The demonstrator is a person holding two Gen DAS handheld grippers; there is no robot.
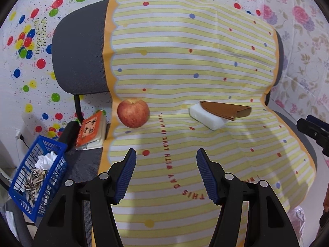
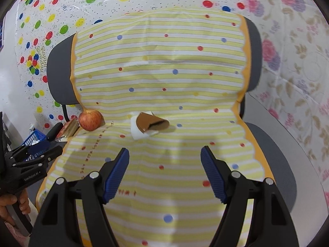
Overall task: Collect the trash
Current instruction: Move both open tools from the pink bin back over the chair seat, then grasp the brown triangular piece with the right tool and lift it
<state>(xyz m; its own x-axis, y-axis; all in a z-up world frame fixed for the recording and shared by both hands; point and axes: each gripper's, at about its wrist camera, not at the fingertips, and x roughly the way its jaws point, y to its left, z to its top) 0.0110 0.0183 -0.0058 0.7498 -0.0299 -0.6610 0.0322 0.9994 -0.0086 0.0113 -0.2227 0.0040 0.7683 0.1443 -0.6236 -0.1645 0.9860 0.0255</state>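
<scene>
- You are holding the left gripper [image 1: 166, 158] above the front of the seat, its blue-padded fingers [image 1: 126, 175] spread wide and gripping nothing.
- You are holding the right gripper [image 2: 165, 156] likewise released, its fingers [image 2: 213, 175] parted over the striped cloth [image 2: 164, 78] with nothing between them.
- The yellow-and-white striped cloth is lying draped over the grey office chair [image 1: 80, 49], covering most of the backrest and seat.
- A red apple [image 1: 133, 112] is sitting on the cloth at its left edge, where seat meets backrest.
- A white block [image 1: 202, 116] is lying right of the apple, well apart from it; a brown wrapper-like piece [image 1: 226, 110] is resting across its top, touching it. In the right wrist view the brown piece [image 2: 152, 123] is showing a dark open end.
- The blue basket [image 1: 38, 177] is sitting off the chair's left side, low in the left wrist view; it is holding crumpled white paper [image 1: 47, 158] and a heap of pale shell-like scraps [image 1: 33, 182].
- An orange spiral notebook [image 1: 90, 129] is lying on the bare seat between the basket and the cloth's edge, near the apple.
- Both grippers are hanging well short of the apple, the block and the brown piece, touching none of them.
- In the right wrist view the left gripper [image 2: 44, 153] is showing at the left edge, with your hand [image 2: 12, 203] below it.
- Balloon-print sheeting [image 1: 30, 41] is covering the background on the left; floral sheeting [image 2: 298, 61] is covering it on the right.
</scene>
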